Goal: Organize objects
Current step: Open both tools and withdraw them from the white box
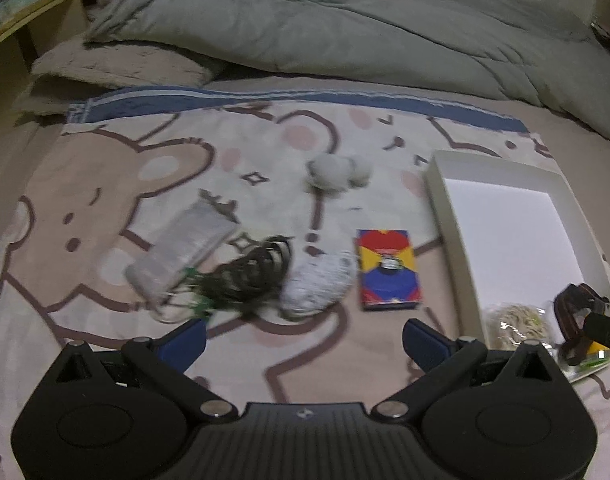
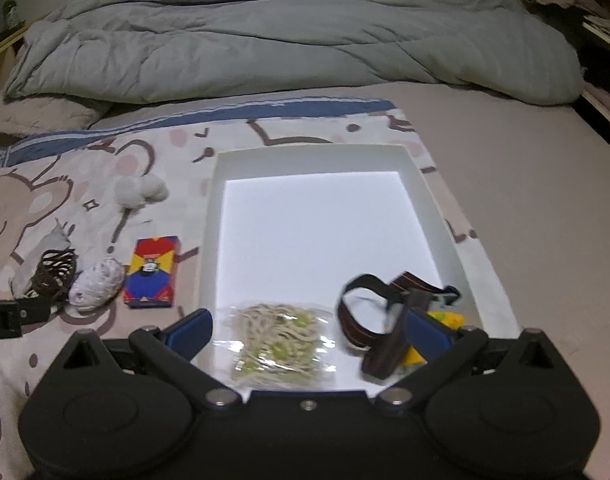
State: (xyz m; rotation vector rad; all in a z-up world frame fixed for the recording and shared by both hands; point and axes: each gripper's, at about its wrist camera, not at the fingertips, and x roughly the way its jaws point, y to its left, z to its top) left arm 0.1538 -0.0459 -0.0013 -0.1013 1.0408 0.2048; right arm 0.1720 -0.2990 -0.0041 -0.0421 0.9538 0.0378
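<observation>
Right wrist view: right tongs gape wide over tray | strap lies in tray | left tongs wide, empty | next: grip card box squarely across its short sides.

A rumpled grey-green duvet lies heaped across the far side of the bed. A beige pillow sits just under its left end, partly covered by it. Nearer, a pale sheet with brown bear outlines and a blue band along its far edge is spread flat over the plain taupe mattress cover. A wooden shelf stands at the far left.
</observation>
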